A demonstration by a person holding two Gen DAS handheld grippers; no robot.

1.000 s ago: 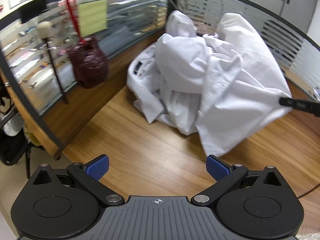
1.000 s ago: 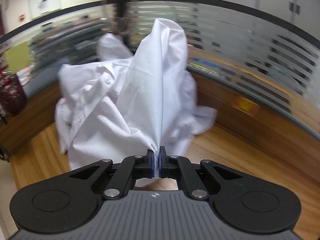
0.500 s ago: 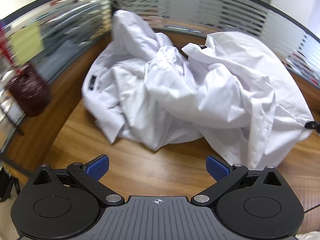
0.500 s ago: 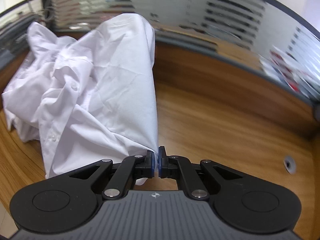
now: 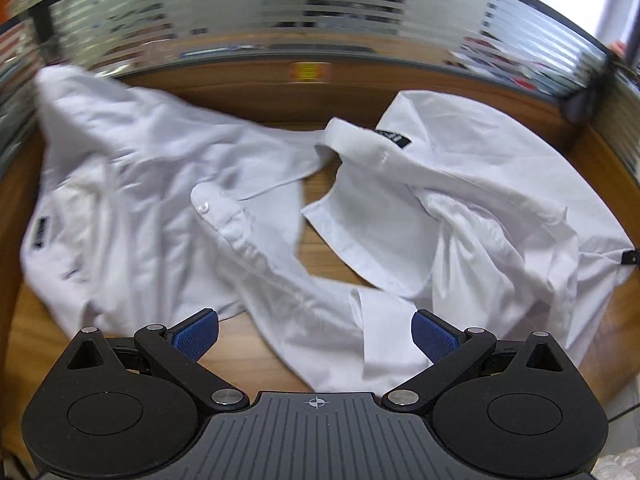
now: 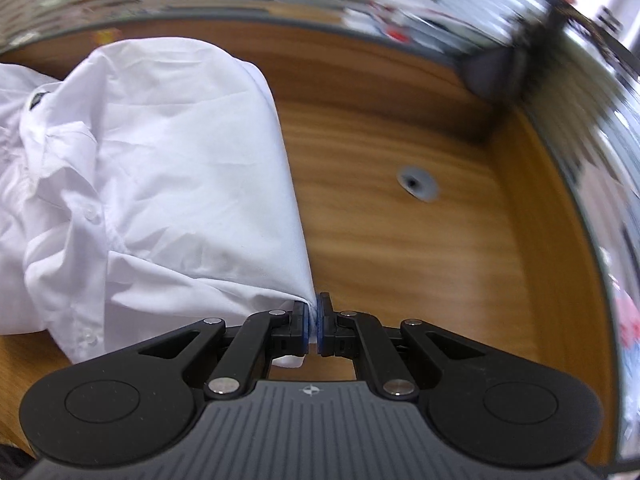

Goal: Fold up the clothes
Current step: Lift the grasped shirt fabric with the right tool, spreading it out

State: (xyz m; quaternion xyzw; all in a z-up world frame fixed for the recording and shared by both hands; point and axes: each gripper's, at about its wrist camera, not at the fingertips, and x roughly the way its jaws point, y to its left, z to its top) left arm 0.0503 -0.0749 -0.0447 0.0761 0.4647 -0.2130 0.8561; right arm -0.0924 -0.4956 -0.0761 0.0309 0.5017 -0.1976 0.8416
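Observation:
A white button shirt [image 5: 460,184] lies spread and rumpled across the wooden desk [image 5: 248,352], collar and black neck label [image 5: 394,138] up. A sleeve cuff lies between the blue pads of my left gripper [image 5: 314,334], which stands open just above the cloth. In the right wrist view the same shirt [image 6: 160,168] stretches away to the left, and my right gripper [image 6: 313,316] is shut on a pinched corner of its fabric. That gripper's tip shows at the right edge of the left wrist view, at the shirt's far corner [image 5: 630,258].
A glass partition with frosted stripes [image 5: 320,20] curves round the back of the desk above a wooden rim. A grey cable grommet [image 6: 416,182] sits in the bare desk to the right of the shirt. A dark post [image 6: 504,72] stands at the back right corner.
My right gripper has dragged its corner of the shirt to the right, and the heap has come down and spread out. My left gripper has swung right and closer over the sleeve.

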